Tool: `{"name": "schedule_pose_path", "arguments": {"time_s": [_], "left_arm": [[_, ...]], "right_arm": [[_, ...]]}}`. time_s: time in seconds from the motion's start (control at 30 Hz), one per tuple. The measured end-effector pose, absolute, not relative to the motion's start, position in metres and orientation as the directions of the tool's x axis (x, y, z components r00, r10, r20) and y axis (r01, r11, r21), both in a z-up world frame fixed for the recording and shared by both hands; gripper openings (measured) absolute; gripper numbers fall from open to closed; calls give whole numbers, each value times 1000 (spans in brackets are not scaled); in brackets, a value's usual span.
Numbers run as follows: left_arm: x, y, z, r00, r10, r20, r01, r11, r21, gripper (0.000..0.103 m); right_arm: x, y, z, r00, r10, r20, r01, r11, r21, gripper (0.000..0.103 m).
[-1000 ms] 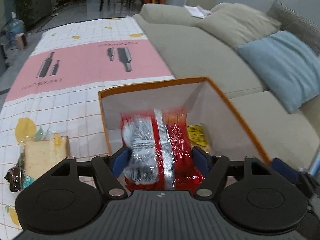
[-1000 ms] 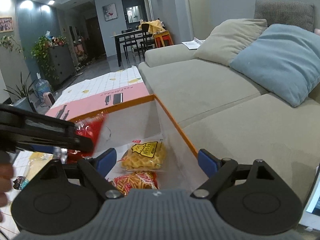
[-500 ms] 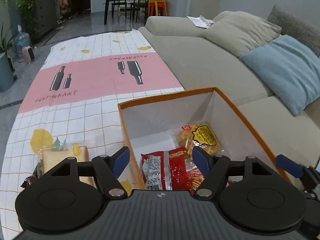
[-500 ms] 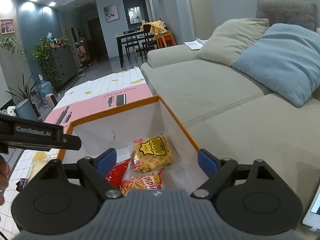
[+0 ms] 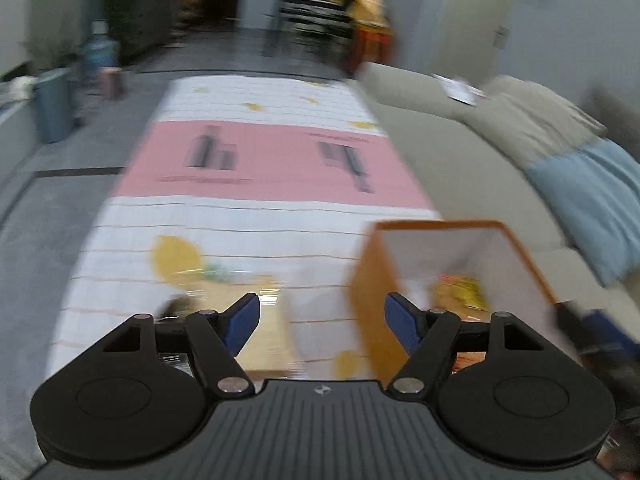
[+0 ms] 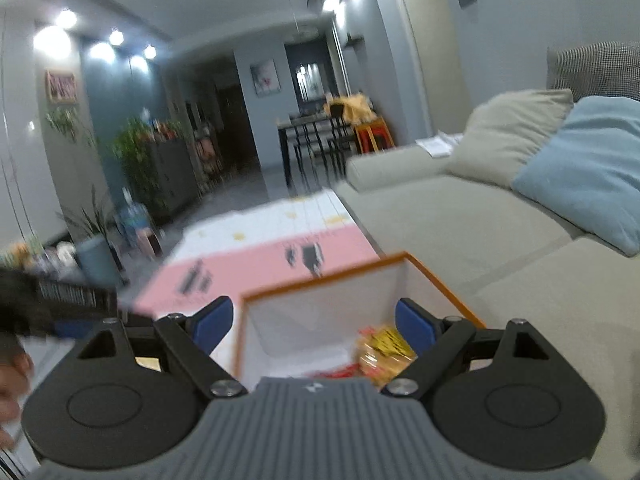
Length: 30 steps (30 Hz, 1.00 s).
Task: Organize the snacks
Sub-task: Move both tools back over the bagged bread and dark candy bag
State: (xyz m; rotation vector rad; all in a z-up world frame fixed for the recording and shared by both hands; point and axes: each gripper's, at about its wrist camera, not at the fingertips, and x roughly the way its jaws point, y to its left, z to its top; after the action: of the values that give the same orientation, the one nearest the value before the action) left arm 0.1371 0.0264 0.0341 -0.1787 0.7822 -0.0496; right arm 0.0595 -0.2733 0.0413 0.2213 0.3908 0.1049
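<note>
Both grippers (image 5: 322, 314) (image 6: 314, 322) gape empty near the orange box (image 6: 424, 268), seemingly holding snacks (image 6: 384, 346).

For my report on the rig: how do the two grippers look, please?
The left gripper and right gripper look alike: blue finger pads on black linkage arms with silver pivot pins, two round black discs, and a ribbed grey body bearing a small logo. No cables or sleeves show.

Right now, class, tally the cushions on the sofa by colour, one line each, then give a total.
Beige cushion: 1
Blue cushion: 1
Grey checked cushion: 1
Total: 3
</note>
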Motion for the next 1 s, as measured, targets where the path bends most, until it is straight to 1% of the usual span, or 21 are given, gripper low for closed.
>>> {"name": "schedule_pose_path", "arguments": {"time_s": [0.07,0.13,0.2,0.3,0.4,0.47,0.53,0.6,0.67,0.73,0.8,0.87,0.93,1.0], "left_arm": [[133,49,30,704,-104,-702,-61,977,-206,84],[131,72,26,682,-131,-720,-90,961,-261,84],[127,92,24,679,-127,-723,-127,950,-286,84],[121,118,21,690,-87,-719,-178,942,-284,84],[119,137,16,683,-36,-730,-231,937,-263,84],[120,146,14,679,-1,-734,-262,934,-244,84],[122,153,12,674,4,-738,-264,935,-237,84],[123,160,9,675,3,-738,-265,935,-238,84],[123,168,3,680,39,-732,-299,926,-229,83],[126,175,-5,664,62,-745,-329,919,-217,82],[129,184,-13,646,36,-763,-331,913,-238,82],[133,192,-21,632,-5,-775,-332,902,-276,82],[137,198,-28,618,-42,-785,-327,895,-304,82],[142,203,-39,588,-124,-800,-308,879,-363,82]], "right_arm": [[57,-266,46,924,177,-338,-86,960,266,87],[56,-254,47,916,223,-332,-129,951,282,87],[55,-239,46,908,250,-336,-162,949,269,87],[54,-217,45,900,268,-345,-197,953,229,87],[52,-199,46,899,289,-330,-225,950,218,87],[50,-186,45,890,333,-312,-272,936,224,87],[48,-170,44,878,363,-313,-310,928,206,87],[48,-153,39,864,373,-337,-335,927,168,87],[49,-136,30,843,389,-371,-366,921,133,86],[48,-122,16,821,393,-415,-388,916,102,82],[47,-111,1,794,392,-465,-409,910,69,79],[54,-98,-12,770,372,-519,-417,908,32,79],[62,-87,-22,757,351,-551,-413,911,14,79],[72,-80,-31,738,335,-585,-398,917,23,81]]}}
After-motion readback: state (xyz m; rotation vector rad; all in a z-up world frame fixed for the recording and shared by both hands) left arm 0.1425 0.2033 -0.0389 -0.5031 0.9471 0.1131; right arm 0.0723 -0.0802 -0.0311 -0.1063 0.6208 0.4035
